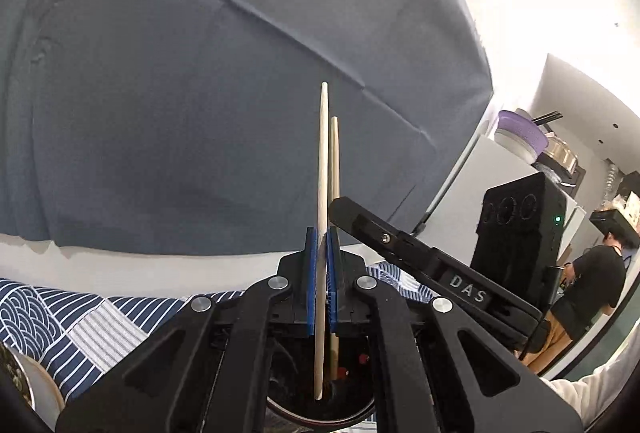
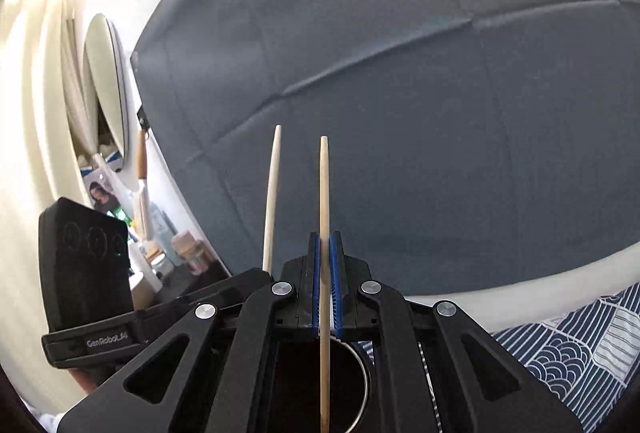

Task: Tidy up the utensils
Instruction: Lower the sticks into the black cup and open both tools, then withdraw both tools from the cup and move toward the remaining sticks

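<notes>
My left gripper [image 1: 321, 241] is shut on a pale wooden chopstick [image 1: 322, 169] that stands upright between its blue pads. My right gripper [image 2: 325, 245] is shut on a second wooden chopstick [image 2: 324, 193], also upright. Each view shows the other's chopstick beside its own: a shorter-looking one [image 1: 335, 161] to the right in the left wrist view, a pale one [image 2: 272, 201] to the left in the right wrist view. The lower ends of the chopsticks hang over a dark round cup [image 2: 352, 393], which also shows in the left wrist view [image 1: 320, 413]. The right gripper's body [image 1: 432, 273] crosses the left wrist view.
A blue-and-white patterned cloth [image 1: 80, 321] covers the table; it also shows in the right wrist view [image 2: 572, 345]. A grey-blue fabric backdrop [image 1: 200, 93] fills the space behind. A dish rim [image 1: 28, 385] sits at the lower left. A person [image 1: 592, 281] stands at the far right.
</notes>
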Demonstrator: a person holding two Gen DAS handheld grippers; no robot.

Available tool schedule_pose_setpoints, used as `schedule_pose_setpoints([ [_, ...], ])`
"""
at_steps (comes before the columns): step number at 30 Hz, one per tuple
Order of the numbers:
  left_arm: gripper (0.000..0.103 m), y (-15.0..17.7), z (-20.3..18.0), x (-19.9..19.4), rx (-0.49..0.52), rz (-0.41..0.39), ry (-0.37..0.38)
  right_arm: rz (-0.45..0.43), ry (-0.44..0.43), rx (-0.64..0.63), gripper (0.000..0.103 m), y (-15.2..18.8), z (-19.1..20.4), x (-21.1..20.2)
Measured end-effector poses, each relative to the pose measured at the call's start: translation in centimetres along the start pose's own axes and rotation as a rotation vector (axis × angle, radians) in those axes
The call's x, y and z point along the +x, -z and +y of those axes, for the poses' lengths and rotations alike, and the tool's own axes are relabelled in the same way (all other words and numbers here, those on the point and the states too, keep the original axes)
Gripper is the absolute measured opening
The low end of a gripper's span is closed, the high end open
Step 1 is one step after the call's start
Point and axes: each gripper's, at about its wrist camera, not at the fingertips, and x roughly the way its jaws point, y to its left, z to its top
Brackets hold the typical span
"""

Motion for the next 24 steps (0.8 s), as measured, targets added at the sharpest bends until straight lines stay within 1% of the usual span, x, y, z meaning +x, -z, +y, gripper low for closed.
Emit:
schedule_pose_setpoints([
  [3,0.005,0.0,-0.3,0.1,-0.006,0.015,0.013,0.006,0.008,-0.004,0.005,0.2,0.2,-0.1],
  [6,0.007,-0.2,-0.3,-0.6,-0.024,0.01,0.02,0.006,0.019,-0.019,0.009,0.0,0.5,-0.6],
  [7,0.015,-0.3,-0.1,-0.9,-0.032,0.012,0.024,0.004,0.023,-0.022,0.009,-0.1,0.5,-0.8],
  [8,0.021,-0.4,-0.2,-1.1,-0.033,0.008,0.012,0.004,0.022,-0.026,0.009,-0.2,0.4,-1.2],
  [10,0.042,-0.6,-0.5,-1.7,-0.026,-0.001,-0.012,0.001,0.033,-0.032,0.009,-0.4,0.5,-1.9],
  [12,0.05,-0.9,-0.9,-2.4,-0.019,-0.006,-0.037,-0.001,0.034,-0.041,0.01,-0.8,0.8,-2.5],
  [13,0.052,-1.1,-1.1,-2.8,-0.016,-0.01,-0.044,0.003,0.04,-0.048,0.014,-1.0,1.0,-2.9],
  [14,0.054,-1.3,-1.2,-3.3,-0.016,-0.014,-0.052,0.006,0.045,-0.057,0.021,-1.1,1.2,-3.2],
  [16,0.062,-1.5,-1.5,-4.1,-0.017,-0.025,-0.07,0.011,0.051,-0.074,0.024,-1.3,1.6,-3.9],
  [17,0.063,-1.6,-1.7,-4.6,-0.019,-0.032,-0.079,0.016,0.056,-0.079,0.029,-1.4,1.8,-4.3],
  [18,0.065,-1.7,-1.8,-5.0,-0.021,-0.033,-0.086,0.018,0.058,-0.082,0.03,-1.5,2.0,-4.8],
  [20,0.065,-1.7,-2.2,-5.8,-0.021,-0.037,-0.107,0.021,0.065,-0.094,0.037,-1.6,2.5,-5.8],
  [24,0.07,-1.5,-3.3,-7.5,-0.017,-0.039,-0.134,0.029,0.066,-0.123,0.041,-1.8,3.5,-7.8],
])
